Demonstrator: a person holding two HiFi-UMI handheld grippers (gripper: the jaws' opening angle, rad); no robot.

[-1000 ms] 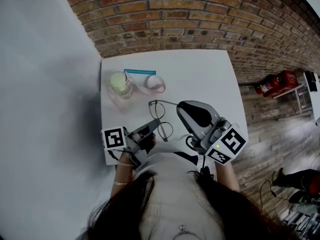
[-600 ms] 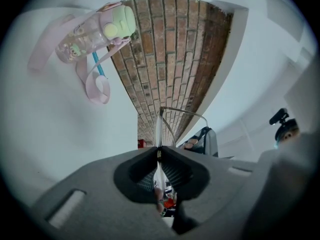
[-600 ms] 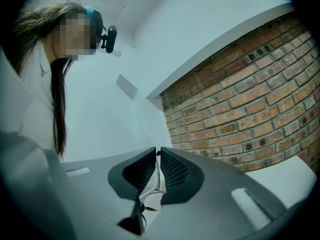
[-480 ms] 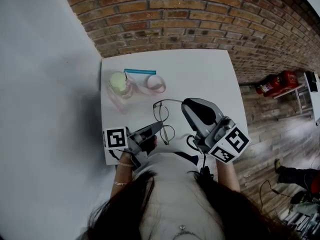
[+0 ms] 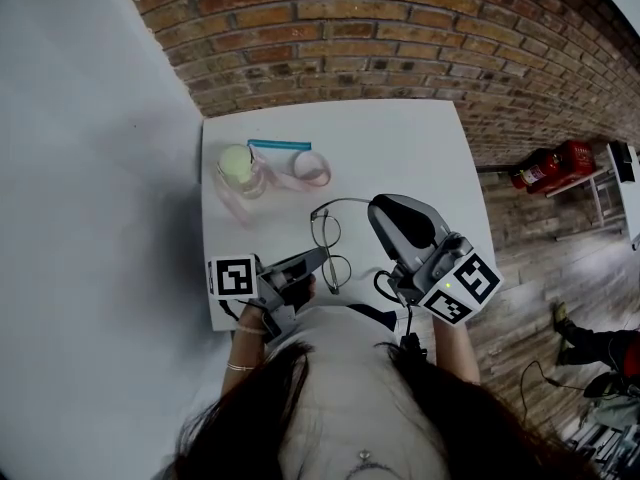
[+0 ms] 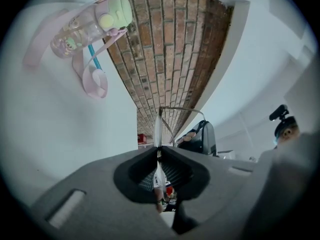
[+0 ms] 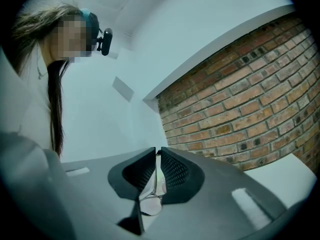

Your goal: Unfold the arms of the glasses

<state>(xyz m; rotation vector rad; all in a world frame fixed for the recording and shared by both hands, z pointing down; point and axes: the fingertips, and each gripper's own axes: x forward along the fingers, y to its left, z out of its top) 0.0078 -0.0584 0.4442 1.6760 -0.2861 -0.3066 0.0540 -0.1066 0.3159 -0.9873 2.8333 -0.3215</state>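
Note:
Thin metal-framed glasses (image 5: 331, 249) hang over the near part of the white table (image 5: 410, 138), their two round lenses stacked in the head view. My left gripper (image 5: 316, 259) is shut on the frame by the near lens; in the left gripper view the glasses (image 6: 158, 129) show edge-on between the jaws of that gripper (image 6: 159, 151). One arm (image 5: 342, 203) runs from the far hinge to the right, into my right gripper (image 5: 374, 209). The right gripper view shows the right gripper (image 7: 157, 155) shut on a thin piece. The other arm is hidden.
At the table's far left stand a clear bottle with a green lid (image 5: 240, 169), a pink strap loop (image 5: 308, 169) and a blue stick (image 5: 280, 144). A brick wall (image 5: 360, 38) backs the table. A red fire extinguisher (image 5: 550, 166) lies on the floor at right.
The glasses have shifted right and toward me with both grippers. The arm held by the right gripper has swung further out from the frame.

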